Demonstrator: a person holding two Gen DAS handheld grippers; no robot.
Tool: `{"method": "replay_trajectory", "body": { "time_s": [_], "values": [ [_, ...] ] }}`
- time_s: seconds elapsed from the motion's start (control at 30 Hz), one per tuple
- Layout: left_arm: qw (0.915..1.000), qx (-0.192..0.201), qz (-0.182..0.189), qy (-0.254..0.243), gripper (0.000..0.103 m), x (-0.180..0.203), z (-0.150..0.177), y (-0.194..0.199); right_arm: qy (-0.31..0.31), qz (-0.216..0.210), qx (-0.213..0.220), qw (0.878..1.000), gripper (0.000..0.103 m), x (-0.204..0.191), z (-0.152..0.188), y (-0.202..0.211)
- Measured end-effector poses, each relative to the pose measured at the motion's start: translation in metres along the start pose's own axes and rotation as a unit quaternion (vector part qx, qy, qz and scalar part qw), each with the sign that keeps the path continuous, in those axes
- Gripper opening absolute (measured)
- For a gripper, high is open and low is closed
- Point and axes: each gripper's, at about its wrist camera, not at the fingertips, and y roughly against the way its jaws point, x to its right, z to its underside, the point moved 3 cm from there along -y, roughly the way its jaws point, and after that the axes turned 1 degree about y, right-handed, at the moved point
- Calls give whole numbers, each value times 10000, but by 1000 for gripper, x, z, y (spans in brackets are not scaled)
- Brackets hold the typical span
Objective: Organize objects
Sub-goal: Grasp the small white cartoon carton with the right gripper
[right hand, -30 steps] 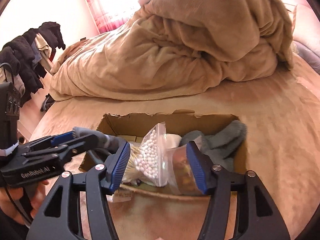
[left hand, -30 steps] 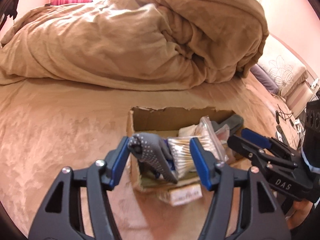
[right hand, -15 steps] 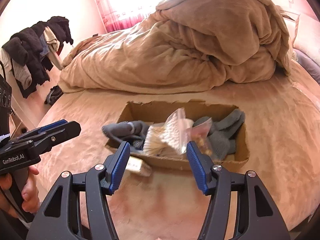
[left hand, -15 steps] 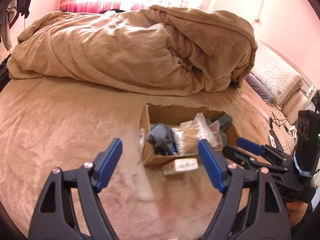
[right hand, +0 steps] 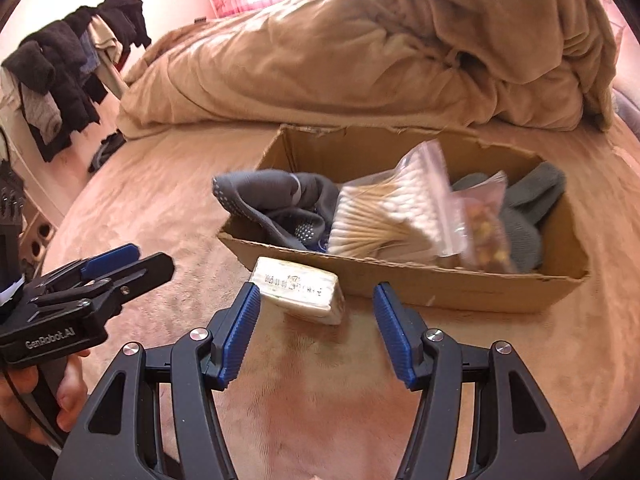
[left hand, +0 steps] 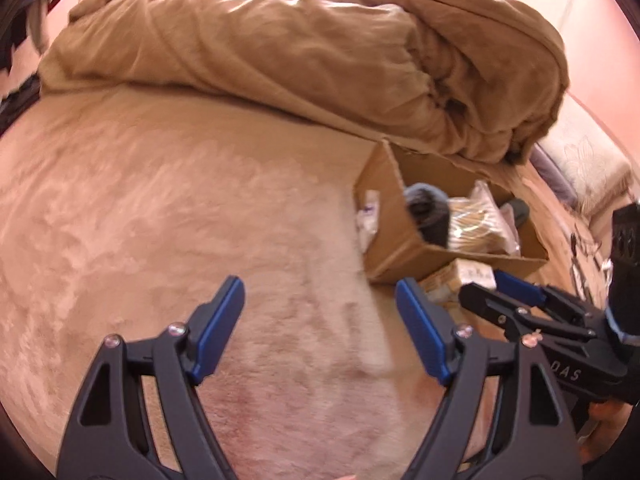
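Note:
A low cardboard box (right hand: 420,280) sits on the tan bed. It holds a grey dotted sock (right hand: 264,196), a clear bag of cotton swabs (right hand: 384,220), a small bag of brownish bits (right hand: 486,232) and a grey knit item (right hand: 532,208). A wrapped pale packet (right hand: 298,290) lies on the bed against the box's front wall. My right gripper (right hand: 316,330) is open and empty, just short of the packet. My left gripper (left hand: 320,320) is open and empty over bare bed, left of the box (left hand: 404,248). Each gripper shows in the other's view, the right one (left hand: 496,288) and the left one (right hand: 132,258).
A bunched tan duvet (right hand: 380,48) lies behind the box. Dark clothes hang on a rack (right hand: 68,72) at the left beside the bed. A pale pillow (left hand: 580,160) lies at the right.
Both grippers let go of the sock and bags, which stay in the box, and pulled back. The left gripper swung left over bare bed; the right gripper dropped towards the packet.

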Motion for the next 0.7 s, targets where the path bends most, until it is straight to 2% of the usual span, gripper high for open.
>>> {"method": "replay_trajectory", "body": {
  "time_s": [0.17, 0.23, 0.27, 0.3, 0.5, 0.7],
  "values": [
    [10000, 4, 38, -70, 80, 2, 2, -2, -5, -197, -70, 9998, 62, -7, 0, -16],
    [9999, 11, 54, -116, 79, 5, 2, -2, 5, -244, -76, 9997, 54, -9, 0, -18],
    [9999, -8, 53, -104, 80, 6, 3, -3, 53, -296, -75, 9995, 42, -11, 0, -19],
    [9999, -17, 52, -88, 80, 6, 3, -3, 98, -337, -69, 9994, 38, -14, 0, -19],
    [10000, -24, 10, -45, 80, 11, 8, 9, 98, -295, -42, 9995, 33, -12, 0, -11],
    [9998, -24, -75, -165, 80, 29, 17, 30, -28, -285, 86, 9996, 33, 4, 6, 20]
  ]
}}
